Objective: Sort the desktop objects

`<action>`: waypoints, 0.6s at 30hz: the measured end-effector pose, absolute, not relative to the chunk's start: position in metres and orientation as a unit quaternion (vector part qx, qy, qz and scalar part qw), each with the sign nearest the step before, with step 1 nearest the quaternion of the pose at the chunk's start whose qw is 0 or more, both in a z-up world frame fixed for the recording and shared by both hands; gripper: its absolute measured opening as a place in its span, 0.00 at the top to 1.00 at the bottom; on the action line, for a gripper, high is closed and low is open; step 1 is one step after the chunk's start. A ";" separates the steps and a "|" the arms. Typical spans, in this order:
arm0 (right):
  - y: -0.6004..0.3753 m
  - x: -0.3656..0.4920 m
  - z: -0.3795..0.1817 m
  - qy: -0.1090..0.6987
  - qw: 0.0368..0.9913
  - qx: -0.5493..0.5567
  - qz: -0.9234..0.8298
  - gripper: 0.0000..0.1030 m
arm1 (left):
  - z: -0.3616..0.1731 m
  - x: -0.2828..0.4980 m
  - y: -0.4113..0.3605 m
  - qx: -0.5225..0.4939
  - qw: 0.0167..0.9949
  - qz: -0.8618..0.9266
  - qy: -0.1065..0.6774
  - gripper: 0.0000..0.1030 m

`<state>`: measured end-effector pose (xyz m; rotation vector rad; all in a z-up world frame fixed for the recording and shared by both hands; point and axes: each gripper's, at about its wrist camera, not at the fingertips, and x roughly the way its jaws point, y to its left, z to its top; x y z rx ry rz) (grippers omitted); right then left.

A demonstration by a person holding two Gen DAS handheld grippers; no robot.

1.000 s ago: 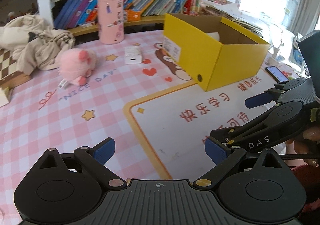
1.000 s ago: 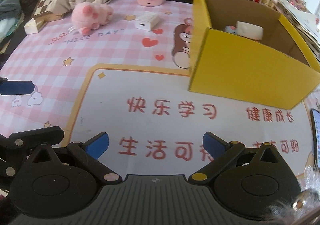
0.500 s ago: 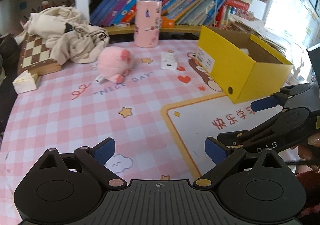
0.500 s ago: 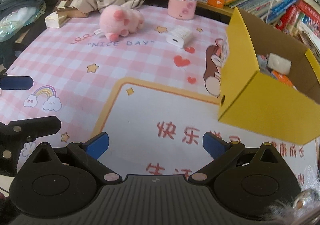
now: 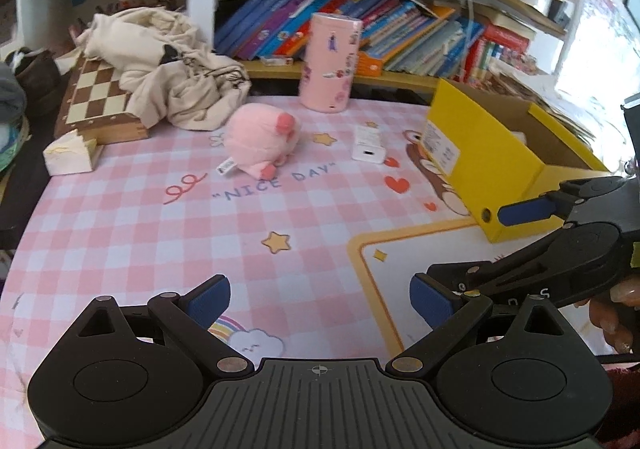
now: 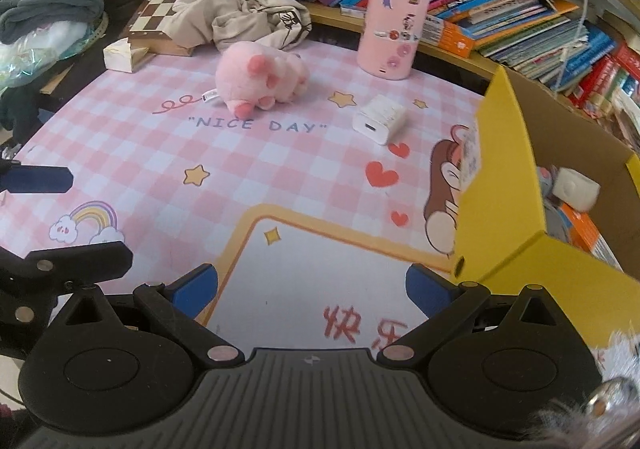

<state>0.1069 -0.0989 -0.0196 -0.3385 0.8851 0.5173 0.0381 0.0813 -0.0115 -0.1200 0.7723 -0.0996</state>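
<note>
We've got both tools spread wide and empty, left tool (image 5: 320, 299) and right tool (image 6: 312, 283), with the fluffy pink plush pig (image 6: 260, 79) upper centre, yellow cardboard box (image 6: 532, 249) right.

yellow box (image 6: 504, 209): right end cropped | contents (image 6: 576, 189): partly hidden
</note>
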 end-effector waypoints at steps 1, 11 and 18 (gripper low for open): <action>-0.097 0.110 -0.020 0.422 0.857 -0.159 0.248 0.01 | -0.011 0.040 0.083 -0.059 0.923 -0.043 0.377 0.05; -0.086 0.168 -0.024 0.409 0.872 -0.144 0.228 0.02 | -0.009 0.085 0.100 -0.057 0.929 -0.022 0.364 0.05; -0.077 0.217 -0.026 0.412 0.880 -0.110 0.208 0.02 | -0.016 0.131 0.099 -0.040 0.930 -0.025 0.364 0.05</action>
